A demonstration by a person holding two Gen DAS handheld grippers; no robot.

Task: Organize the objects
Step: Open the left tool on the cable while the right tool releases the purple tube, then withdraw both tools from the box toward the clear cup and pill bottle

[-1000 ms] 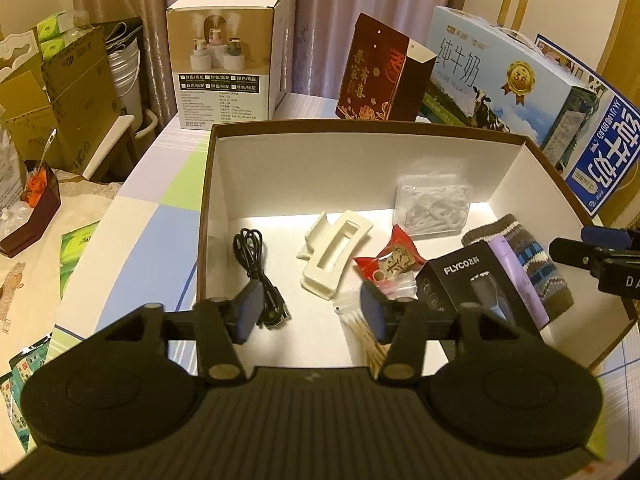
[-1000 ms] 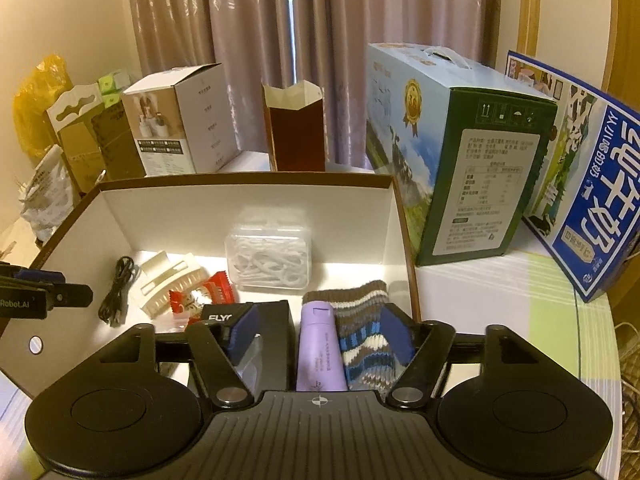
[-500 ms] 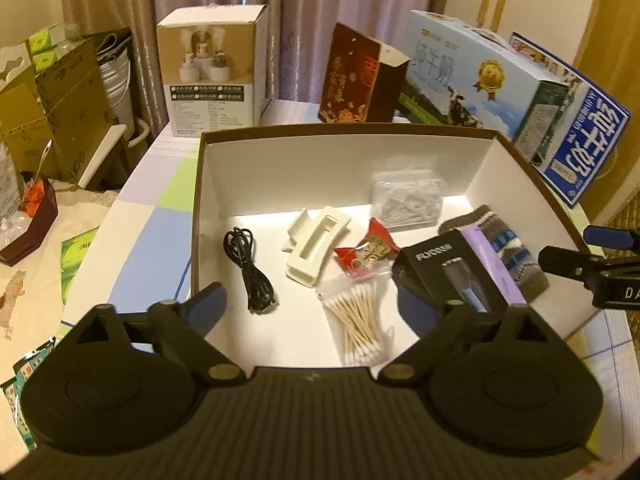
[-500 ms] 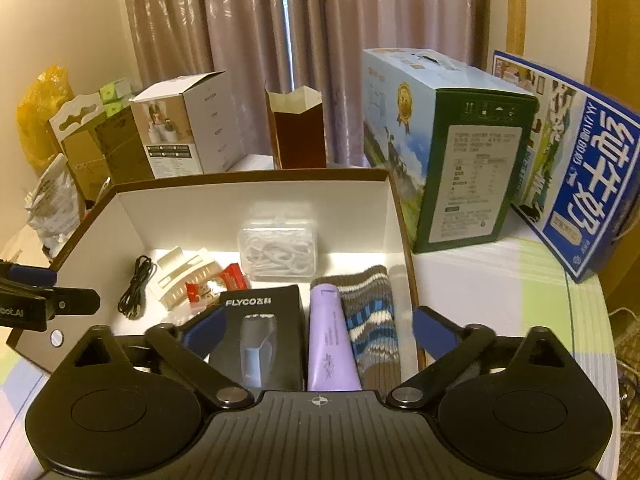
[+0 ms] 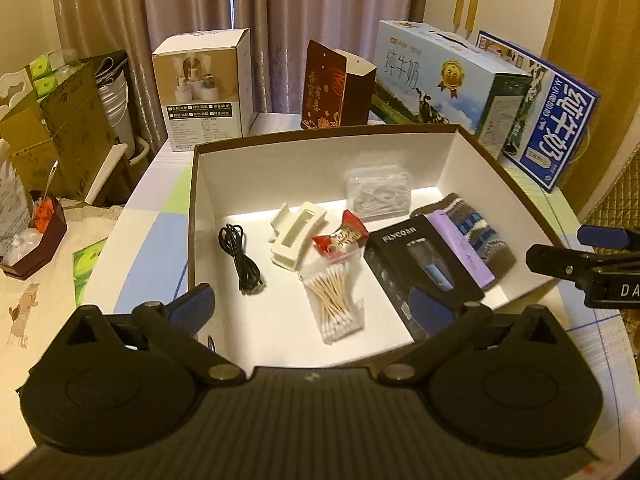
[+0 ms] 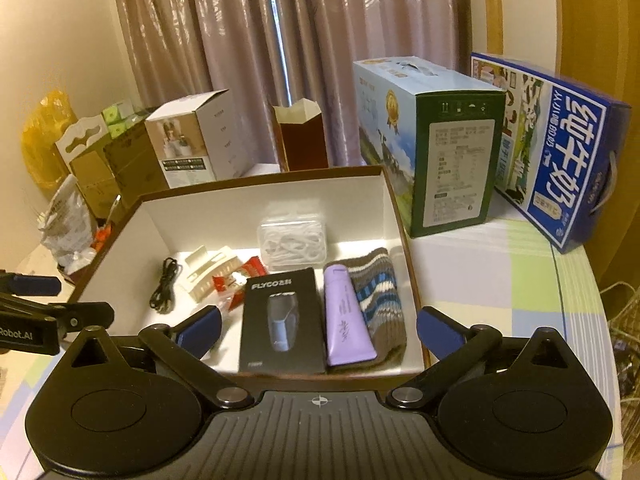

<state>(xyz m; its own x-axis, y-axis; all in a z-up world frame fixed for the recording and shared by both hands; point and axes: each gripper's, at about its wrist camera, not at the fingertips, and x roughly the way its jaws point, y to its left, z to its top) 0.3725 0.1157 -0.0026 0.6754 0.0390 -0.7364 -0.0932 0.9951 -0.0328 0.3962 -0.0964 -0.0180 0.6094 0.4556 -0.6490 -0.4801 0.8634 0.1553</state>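
left gripper spread wide, empty, over near rim | brown white-lined cardboard box on desk: black coiled cable far left, bare floor beside it | black FLYCO carton, lilac tube, striped knitted sock against right wall | right gripper wide, empty

both hand-held grippers wide apart, empty

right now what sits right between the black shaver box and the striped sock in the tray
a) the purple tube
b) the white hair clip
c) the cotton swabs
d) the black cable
a: in the right wrist view the purple tube lies lengthwise with the black shaver box on one side and the striped sock on the other.
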